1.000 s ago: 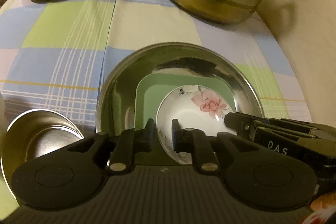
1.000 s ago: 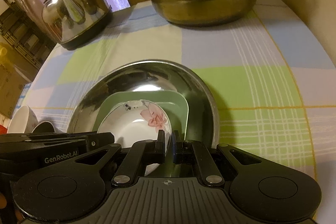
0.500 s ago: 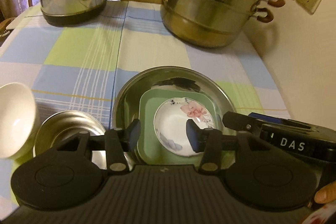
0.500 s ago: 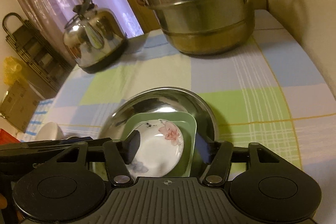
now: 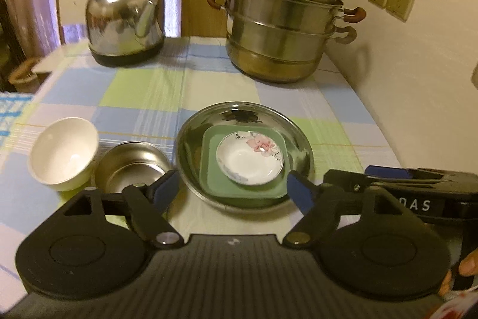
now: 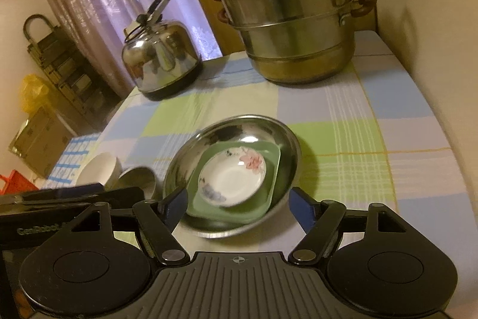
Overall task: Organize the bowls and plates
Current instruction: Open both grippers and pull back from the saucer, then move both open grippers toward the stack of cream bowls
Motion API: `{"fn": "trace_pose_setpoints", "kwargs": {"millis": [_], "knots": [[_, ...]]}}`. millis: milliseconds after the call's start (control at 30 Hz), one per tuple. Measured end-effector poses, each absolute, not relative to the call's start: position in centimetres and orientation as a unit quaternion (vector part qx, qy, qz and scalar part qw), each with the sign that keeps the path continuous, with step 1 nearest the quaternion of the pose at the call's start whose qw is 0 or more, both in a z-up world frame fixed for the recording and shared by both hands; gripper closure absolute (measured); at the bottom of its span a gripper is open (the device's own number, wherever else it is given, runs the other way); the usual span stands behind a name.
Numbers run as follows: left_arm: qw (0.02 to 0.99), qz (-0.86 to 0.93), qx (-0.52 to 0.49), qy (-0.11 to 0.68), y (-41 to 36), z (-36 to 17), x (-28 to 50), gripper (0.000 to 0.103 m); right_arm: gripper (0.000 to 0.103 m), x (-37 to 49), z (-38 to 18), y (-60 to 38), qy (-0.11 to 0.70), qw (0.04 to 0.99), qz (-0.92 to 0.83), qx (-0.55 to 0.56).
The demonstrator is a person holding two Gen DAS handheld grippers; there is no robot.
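Note:
A white floral dish lies in a green square plate, which lies in a large steel basin. A small steel bowl and a white bowl stand left of the basin. My left gripper is open and empty, held back above the basin's near rim. My right gripper is open and empty too, also back over the near rim. The right gripper's body shows at the right of the left wrist view.
A steel kettle stands at the back left and a stacked steamer pot at the back right of the checked tablecloth. A wall runs along the table's right edge.
Both grippers opened wide, let go of the floral dish in the green plate, and pulled back and up from the basin. The white and small steel bowls came into view.

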State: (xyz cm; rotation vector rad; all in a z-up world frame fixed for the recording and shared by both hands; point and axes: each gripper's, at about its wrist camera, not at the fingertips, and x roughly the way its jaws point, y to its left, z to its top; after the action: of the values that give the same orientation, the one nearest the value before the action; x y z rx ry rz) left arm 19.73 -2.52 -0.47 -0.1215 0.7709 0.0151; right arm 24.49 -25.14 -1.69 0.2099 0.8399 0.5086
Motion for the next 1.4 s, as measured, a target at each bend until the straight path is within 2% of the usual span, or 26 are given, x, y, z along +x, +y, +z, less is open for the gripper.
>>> {"fn": "trace_pose_setpoints", "kwargs": {"millis": [100, 367, 1033, 1400], "knots": [[0.927, 0.022, -0.051, 0.37, -2.7, 0.0, 17.4, 0.016, 0.028, 22.8, -1.8, -25.3, 0.408, 0.878, 0.24, 0.08], [0.932, 0.05, -0.05, 0.356, -2.0, 0.6, 12.0, 0.008, 0.028, 19.2, -2.1, -25.7, 0.427, 0.867, 0.248, 0.058], [0.901, 0.041, -0.087, 0.424, 6.0, -1.9, 5.1, 0.011, 0.028, 14.0, -3.0, -19.7, 0.488, 0.825, 0.282, 0.046], [0.884, 0.025, -0.095, 0.457, 12.6, -3.3, 4.2, 0.019, 0.028, 11.8, -3.9, -13.1, 0.518, 0.81, 0.27, 0.046]]}}
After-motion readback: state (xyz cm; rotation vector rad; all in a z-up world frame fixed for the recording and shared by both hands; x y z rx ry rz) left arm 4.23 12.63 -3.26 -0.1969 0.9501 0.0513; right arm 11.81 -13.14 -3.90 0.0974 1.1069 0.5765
